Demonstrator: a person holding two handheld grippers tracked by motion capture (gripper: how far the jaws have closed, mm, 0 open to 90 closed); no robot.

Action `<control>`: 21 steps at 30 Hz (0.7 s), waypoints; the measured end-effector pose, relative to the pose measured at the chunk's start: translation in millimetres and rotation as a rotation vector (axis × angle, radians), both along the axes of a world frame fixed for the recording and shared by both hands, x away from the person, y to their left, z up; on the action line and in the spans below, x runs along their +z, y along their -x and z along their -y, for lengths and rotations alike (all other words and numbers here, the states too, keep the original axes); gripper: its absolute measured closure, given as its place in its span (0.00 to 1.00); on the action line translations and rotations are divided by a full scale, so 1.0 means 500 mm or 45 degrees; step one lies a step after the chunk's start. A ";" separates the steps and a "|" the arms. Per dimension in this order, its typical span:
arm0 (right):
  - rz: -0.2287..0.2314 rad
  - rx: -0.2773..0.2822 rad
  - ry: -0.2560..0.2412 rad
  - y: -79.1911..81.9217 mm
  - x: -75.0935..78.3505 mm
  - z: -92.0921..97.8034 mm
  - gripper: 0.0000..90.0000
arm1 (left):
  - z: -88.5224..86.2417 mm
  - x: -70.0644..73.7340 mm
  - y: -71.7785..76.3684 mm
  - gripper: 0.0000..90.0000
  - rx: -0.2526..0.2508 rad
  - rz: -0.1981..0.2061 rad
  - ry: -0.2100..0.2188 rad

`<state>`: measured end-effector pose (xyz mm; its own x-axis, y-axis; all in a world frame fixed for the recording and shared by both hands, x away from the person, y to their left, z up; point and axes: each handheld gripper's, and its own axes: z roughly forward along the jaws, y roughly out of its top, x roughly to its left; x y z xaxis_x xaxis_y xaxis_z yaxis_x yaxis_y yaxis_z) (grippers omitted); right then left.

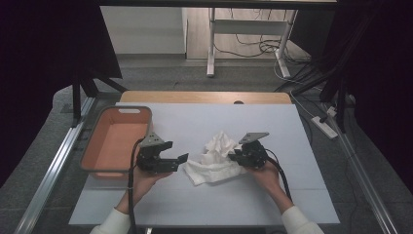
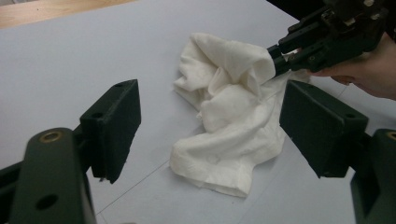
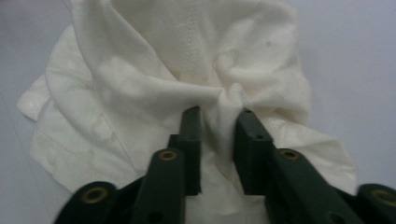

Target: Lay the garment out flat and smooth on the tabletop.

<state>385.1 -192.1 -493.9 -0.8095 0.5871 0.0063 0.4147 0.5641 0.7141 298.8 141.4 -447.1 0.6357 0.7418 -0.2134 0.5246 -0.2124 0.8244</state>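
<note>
- Right gripper (image 3: 218, 122), frame centre, pinches a fold of the crumpled white cloth (image 1: 215, 159).
- Left gripper (image 1: 181, 159), jaws spread wide and empty, sits just left of the cloth.

The cloth (image 3: 187, 70) pinched between your right gripper's (image 3: 219, 126) matt black plastic jaws looks soft, white and crumpled, with a faint woven texture. Left of your left gripper (image 1: 181, 158), the orange bin (image 1: 114, 141) looks like smooth plastic.
</note>
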 end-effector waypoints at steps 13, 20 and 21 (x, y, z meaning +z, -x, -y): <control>0.046 0.057 -0.188 0.028 0.073 0.011 0.96 | -0.001 0.002 0.001 0.24 0.001 0.004 0.002; 0.104 0.162 -0.301 0.067 0.128 -0.025 0.97 | -0.002 0.006 0.003 0.24 0.004 0.012 0.006; 0.100 0.181 -0.299 0.072 0.130 -0.034 0.97 | -0.002 0.006 0.003 0.24 0.006 0.011 0.007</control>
<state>349.0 -175.0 -429.2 -0.8869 0.4578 0.0625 0.2814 0.4280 0.8589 297.2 142.4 -444.3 0.6344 0.7434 -0.2122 0.5182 -0.2053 0.8302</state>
